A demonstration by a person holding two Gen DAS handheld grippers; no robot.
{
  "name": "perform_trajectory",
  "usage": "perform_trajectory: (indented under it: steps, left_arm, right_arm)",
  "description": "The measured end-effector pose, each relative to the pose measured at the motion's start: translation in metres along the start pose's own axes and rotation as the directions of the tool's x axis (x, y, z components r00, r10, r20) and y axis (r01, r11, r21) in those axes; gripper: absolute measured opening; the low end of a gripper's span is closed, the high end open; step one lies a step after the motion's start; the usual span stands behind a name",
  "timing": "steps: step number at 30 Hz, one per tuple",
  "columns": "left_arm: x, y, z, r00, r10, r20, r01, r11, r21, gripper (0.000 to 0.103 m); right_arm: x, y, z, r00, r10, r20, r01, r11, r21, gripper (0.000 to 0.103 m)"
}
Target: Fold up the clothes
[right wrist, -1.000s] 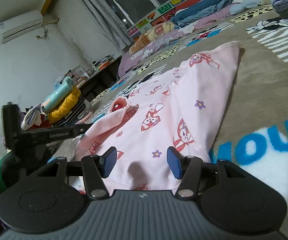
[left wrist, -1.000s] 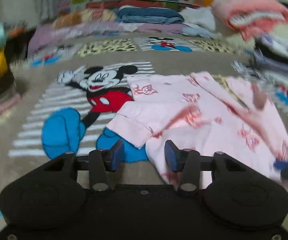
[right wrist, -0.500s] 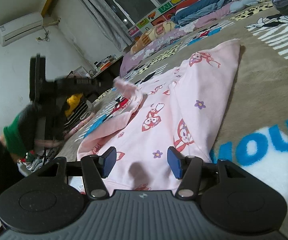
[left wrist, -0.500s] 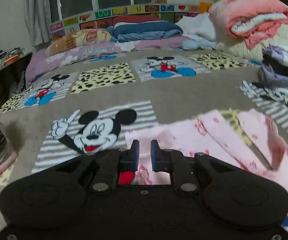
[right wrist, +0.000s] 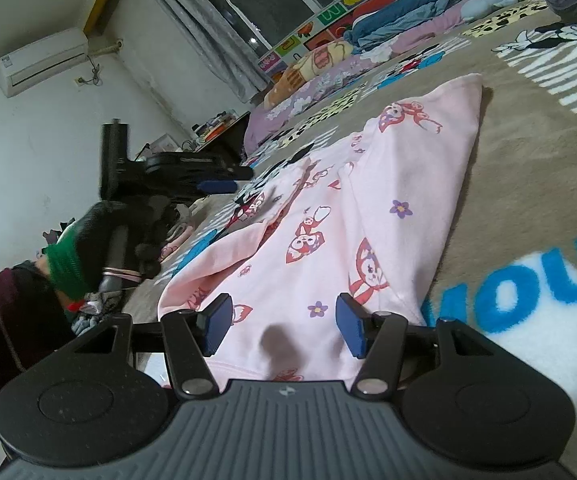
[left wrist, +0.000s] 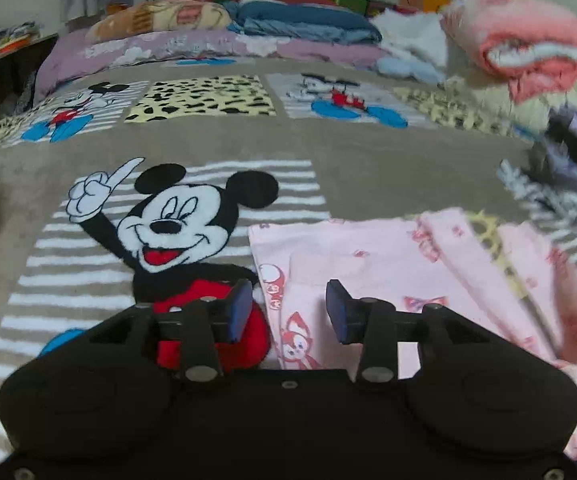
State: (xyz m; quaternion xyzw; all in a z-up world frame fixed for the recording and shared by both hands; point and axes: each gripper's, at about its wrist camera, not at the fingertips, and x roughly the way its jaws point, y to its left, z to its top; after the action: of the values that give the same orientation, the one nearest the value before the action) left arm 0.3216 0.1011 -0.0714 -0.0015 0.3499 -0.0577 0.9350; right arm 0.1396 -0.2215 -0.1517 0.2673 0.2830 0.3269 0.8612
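Left wrist view: left gripper [left wrist: 288, 310] has its jaws opening, nothing pinched; the pink garment [left wrist: 388, 272] shows in the gap below them but the pads are clear of it. It hangs above the garment's left edge, where the cloth meets the red shorts of the cartoon mouse on the blanket [left wrist: 348, 148]. Garment lies spread flat on the blanket, a folded sleeve layer running along its top. Further back: a row of pillows and bedding [left wrist: 224, 36] along the far edge, a stack of folded laundry [left wrist: 528, 52] at right.

Right wrist view: right gripper [right wrist: 284, 328] released, jaws well apart and low over the garment's near hem, pads not pressing the cloth. The garment stretches away from it across the blanket. The gloved left hand [right wrist: 88, 240] with a green cuff holds its gripper above the garment's far left side. Air conditioner [right wrist: 42, 60] on the wall, curtain [right wrist: 208, 40] by the window.
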Motion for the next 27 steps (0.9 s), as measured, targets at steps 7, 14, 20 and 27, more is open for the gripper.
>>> perform_trajectory:
  steps: [7, 14, 20, 27]
  left_arm:
    - [0.027, 0.001, 0.000, 0.998, -0.049, -0.038, 0.051, 0.998, 0.045, 0.039]
    - [0.035, 0.001, 0.002, 0.995, -0.085, -0.059, 0.088, 0.995, 0.052, 0.039]
    - [0.024, -0.010, 0.011, 0.999, -0.036, -0.029, 0.040, 0.988, 0.151, 0.035]
    - [0.044, -0.016, 0.014, 0.995, -0.053, -0.079, 0.067, 0.979, 0.194, 0.037]
  right_arm:
    - [-0.001, -0.004, 0.000, 1.000, 0.024, 0.006, -0.024, 0.999, 0.020, 0.057]
    - [-0.001, -0.007, 0.000, 0.999, 0.043, 0.012, -0.043, 0.999, 0.034, 0.057]
    - [-0.003, -0.007, -0.002, 0.999, 0.045, 0.016, -0.046, 0.998, 0.037, 0.057]
    - [-0.003, -0.006, -0.004, 0.999, 0.048, 0.017, -0.048, 0.998, 0.040, 0.057]
